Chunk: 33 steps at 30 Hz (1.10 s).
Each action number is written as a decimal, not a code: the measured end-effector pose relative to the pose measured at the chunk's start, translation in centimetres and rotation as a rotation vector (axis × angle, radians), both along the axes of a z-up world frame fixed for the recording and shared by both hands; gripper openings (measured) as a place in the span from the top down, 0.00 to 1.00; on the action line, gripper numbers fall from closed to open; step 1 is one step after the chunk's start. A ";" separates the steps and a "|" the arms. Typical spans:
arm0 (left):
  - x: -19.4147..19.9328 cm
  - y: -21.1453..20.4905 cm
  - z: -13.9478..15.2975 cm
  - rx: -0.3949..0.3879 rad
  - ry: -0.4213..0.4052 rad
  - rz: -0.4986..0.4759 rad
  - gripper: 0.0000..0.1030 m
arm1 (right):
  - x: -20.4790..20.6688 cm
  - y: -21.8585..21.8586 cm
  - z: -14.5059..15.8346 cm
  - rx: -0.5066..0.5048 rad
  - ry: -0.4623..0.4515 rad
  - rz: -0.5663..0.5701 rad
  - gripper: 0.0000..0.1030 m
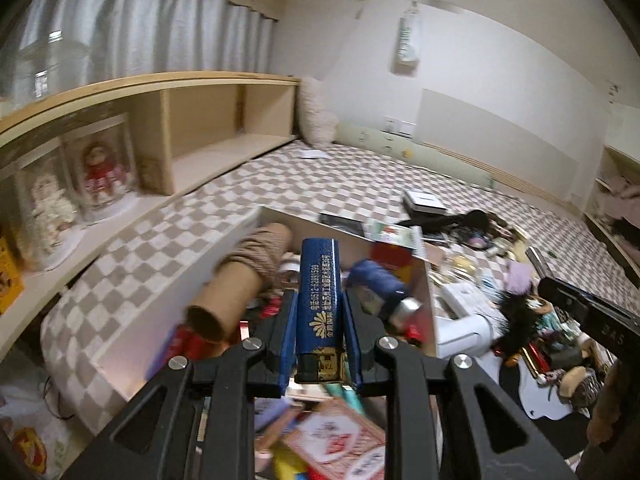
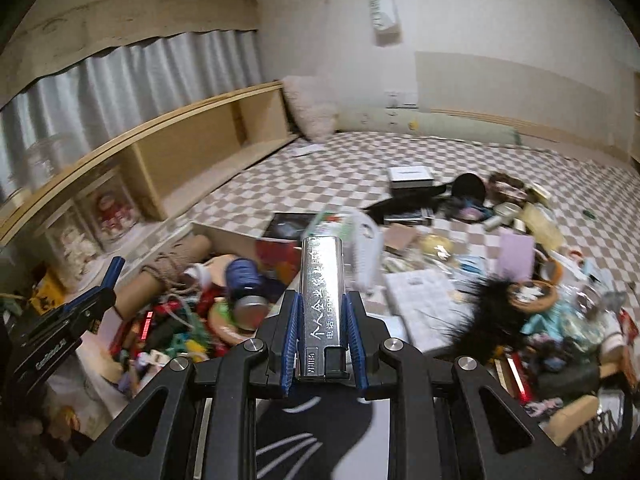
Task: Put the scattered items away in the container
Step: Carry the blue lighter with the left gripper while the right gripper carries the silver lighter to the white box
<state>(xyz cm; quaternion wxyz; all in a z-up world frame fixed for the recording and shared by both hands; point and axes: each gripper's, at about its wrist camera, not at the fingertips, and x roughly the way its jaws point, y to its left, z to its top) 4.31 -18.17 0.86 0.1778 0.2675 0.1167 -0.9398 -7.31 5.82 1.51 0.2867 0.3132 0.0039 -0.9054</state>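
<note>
Holding a blue lighter [image 1: 319,304] upright between its closed pads, the left gripper [image 1: 319,322] sits over the open container [image 1: 424,288], a pale box on the checked bedcover [image 1: 360,176]. The lighter is a slim rectangular body with gold print down its face and a dark metal end towards the camera. The right gripper [image 2: 322,322] is likewise clamped on a silver lighter [image 2: 323,300], shiny metal with white lettering; it sits just right of the box, over the edge of the clutter.

The step in hand looks like carrying both lighters to the box for dropping. The left one seems ready to release; the right probably needs to come further over the box first.

Inside the box lie a cardboard tube [image 1: 240,276] wound with twine, a blue spool [image 1: 374,280] and mixed toys. To the right, a scattered pile [image 2: 520,264] of papers, a black feathery thing and small items covers the bed. A wooden shelf [image 1: 208,120] runs along the left.
</note>
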 end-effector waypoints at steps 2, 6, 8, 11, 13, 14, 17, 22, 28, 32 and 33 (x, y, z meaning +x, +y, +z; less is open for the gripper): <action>0.5 -1.0 0.0 0.017 -0.003 0.030 0.79 | 0.2 -0.9 0.1 0.003 0.000 0.023 0.76; 1.2 -2.6 -0.2 0.048 -0.012 0.080 0.79 | 0.7 -3.0 0.4 0.012 -0.004 0.070 0.76; 1.5 -3.4 -0.3 0.062 -0.018 0.103 0.79 | 0.8 -3.8 0.5 0.016 -0.007 0.087 0.76; 1.9 -4.3 -0.4 0.076 -0.021 0.132 0.79 | 1.0 -4.9 0.6 0.013 -0.019 0.109 0.76; 2.2 -4.9 -0.5 0.084 -0.021 0.152 0.79 | 1.2 -5.7 0.6 0.016 -0.025 0.124 0.76; 2.4 -5.1 -0.5 0.087 -0.020 0.163 0.79 | 1.2 -6.1 0.6 0.018 -0.027 0.132 0.76; 3.1 -5.9 -1.0 0.102 -0.025 0.196 0.79 | 1.6 -7.3 0.3 0.025 -0.035 0.158 0.76; 3.8 -6.8 -2.4 0.144 -0.056 0.231 0.79 | 2.3 -9.4 -0.3 0.034 -0.054 0.202 0.76; 3.9 -6.9 -3.2 0.166 -0.076 0.244 0.79 | 3.0 -11.5 -0.6 0.034 -0.071 0.250 0.76; 3.7 -6.7 -3.6 0.168 -0.093 0.248 0.79 | 3.3 -12.3 -0.7 0.037 -0.074 0.267 0.76; 3.6 -6.6 -3.7 0.169 -0.098 0.249 0.79 | 3.4 -12.4 -0.7 0.039 -0.076 0.269 0.76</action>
